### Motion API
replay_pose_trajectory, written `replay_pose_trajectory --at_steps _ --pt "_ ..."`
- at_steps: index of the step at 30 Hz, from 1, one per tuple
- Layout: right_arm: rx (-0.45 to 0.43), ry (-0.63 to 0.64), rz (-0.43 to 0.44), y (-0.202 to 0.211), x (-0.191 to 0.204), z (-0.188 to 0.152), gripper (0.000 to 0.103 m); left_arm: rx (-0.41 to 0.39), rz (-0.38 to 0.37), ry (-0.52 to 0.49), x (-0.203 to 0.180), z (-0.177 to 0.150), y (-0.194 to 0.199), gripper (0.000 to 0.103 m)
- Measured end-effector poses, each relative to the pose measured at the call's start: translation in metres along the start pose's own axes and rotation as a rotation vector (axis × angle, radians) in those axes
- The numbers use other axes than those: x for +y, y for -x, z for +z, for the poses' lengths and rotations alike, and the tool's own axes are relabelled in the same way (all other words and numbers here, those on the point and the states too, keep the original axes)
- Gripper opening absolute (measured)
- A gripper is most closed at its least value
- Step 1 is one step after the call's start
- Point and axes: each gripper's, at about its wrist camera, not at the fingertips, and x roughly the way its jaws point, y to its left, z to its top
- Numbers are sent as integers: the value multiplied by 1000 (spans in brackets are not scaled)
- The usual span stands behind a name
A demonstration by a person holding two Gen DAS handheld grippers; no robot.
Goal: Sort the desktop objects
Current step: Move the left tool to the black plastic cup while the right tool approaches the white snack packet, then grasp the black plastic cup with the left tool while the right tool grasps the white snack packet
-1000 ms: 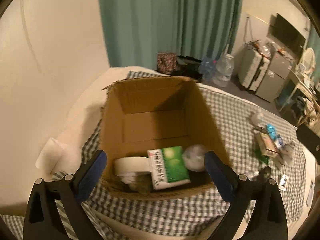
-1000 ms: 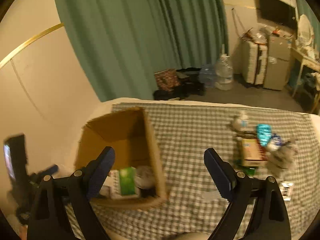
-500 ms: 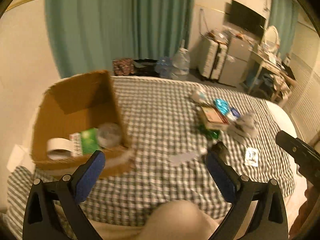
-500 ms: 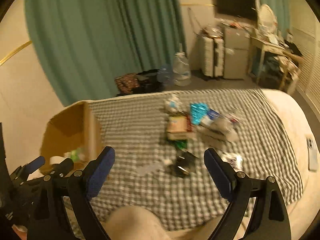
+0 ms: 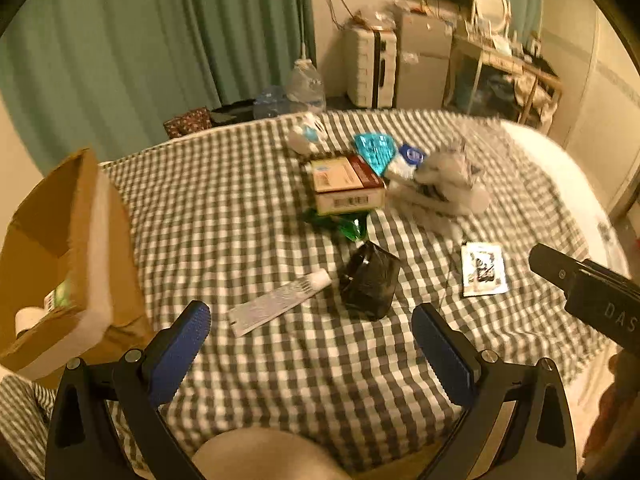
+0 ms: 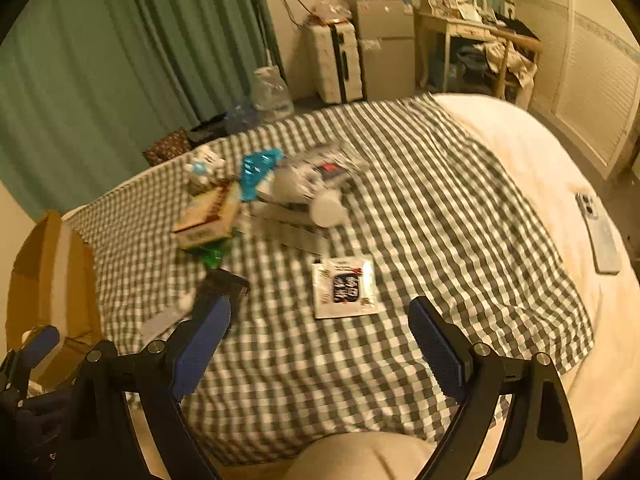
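A cardboard box (image 5: 76, 264) stands at the left on the checked cloth; it also shows in the right wrist view (image 6: 44, 280). Loose items lie on the cloth: a white tube (image 5: 280, 304), a black packet (image 5: 370, 280), a white sachet (image 5: 482, 274), a beige and red carton (image 5: 346, 188), a blue wrapper (image 5: 374, 150) and crumpled white plastic (image 5: 448, 184). My left gripper (image 5: 312, 340) is open and empty, above the cloth near the tube and black packet. My right gripper (image 6: 316, 340) is open and empty, just in front of the sachet (image 6: 346, 286).
A phone (image 6: 600, 236) lies on the white bedding at the right. Green curtains (image 5: 160, 40), water bottles (image 5: 306, 84), a suitcase (image 5: 372, 68) and a cluttered desk (image 5: 504, 76) stand beyond the cloth. A knee (image 5: 264, 456) shows at the bottom.
Both grippers have swung right, away from the box and over the scattered items. The box has shifted from centre to the left edge of both views. Both stay open and empty.
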Motion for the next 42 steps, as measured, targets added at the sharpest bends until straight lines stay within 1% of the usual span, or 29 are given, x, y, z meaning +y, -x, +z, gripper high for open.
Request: replay_pose_trajectory --at_steps 3,6,9,14,18,21,23,24,25,26,27,28,30,31,32,33,34,35,36,37,40,41,42 --pt "38 19 -40 -22 -6 1 91 24 16 -39 -12 2 -22 103" --pt "62 26 -37 -42 -10 1 91 57 16 -45 -17 3 -43 103" --pt "107 33 -43 -66 -14 -1 91 84 27 -56 -25 4 -66 103" --pt "172 9 -13 -100 -24 -5 91 112 48 -67 -37 7 -100 103" --pt "195 -8 21 -118 -25 -1 91 141 48 -47 -42 9 -123 103" --pt "204 1 20 -130 -22 1 91 146 66 -65 -48 11 -136 103" --pt "220 5 14 -139 -22 1 91 159 63 -68 -50 11 -145 103" --pt "225 1 14 -142 -24 1 91 161 59 -62 -49 11 -147 102" --pt "225 0 12 -143 -24 1 90 159 60 -59 -49 12 -148 97" --pt "222 3 5 -144 -24 2 87 159 67 -64 -49 13 -149 94" --pt "219 10 -5 -144 -23 2 83 159 62 -71 -50 13 -149 85" --pt "219 19 -14 -144 -22 2 82 157 40 -78 -50 14 -147 68" --pt "209 25 -30 -142 -22 1 71 157 22 -88 -53 15 -143 48" --pt "197 21 -31 -138 -24 1 60 164 25 -94 -51 15 -140 48" --pt "186 16 -29 -135 -25 2 45 169 8 -81 -49 15 -136 48" --pt "165 1 -7 -128 -29 2 33 166 -18 -57 -46 16 -132 48" --pt "146 -10 1 -122 -31 3 28 152 -46 -23 -42 17 -124 48" --pt "124 -10 -4 -114 -33 4 27 141 -51 -14 -40 18 -118 48" --pt "117 3 -7 -106 -32 5 27 128 -51 -15 -38 19 -111 48" --pt "116 7 0 -102 -33 5 24 119 -50 -20 -37 20 -104 48" --pt "97 -31 33 -76 -39 6 18 85 -59 -18 -31 24 -75 48" --pt "95 -35 36 -70 -39 6 10 69 -65 -13 -27 27 -62 48" --pt "89 -37 41 -66 -39 10 8 56 -66 -9 -24 28 -53 48"
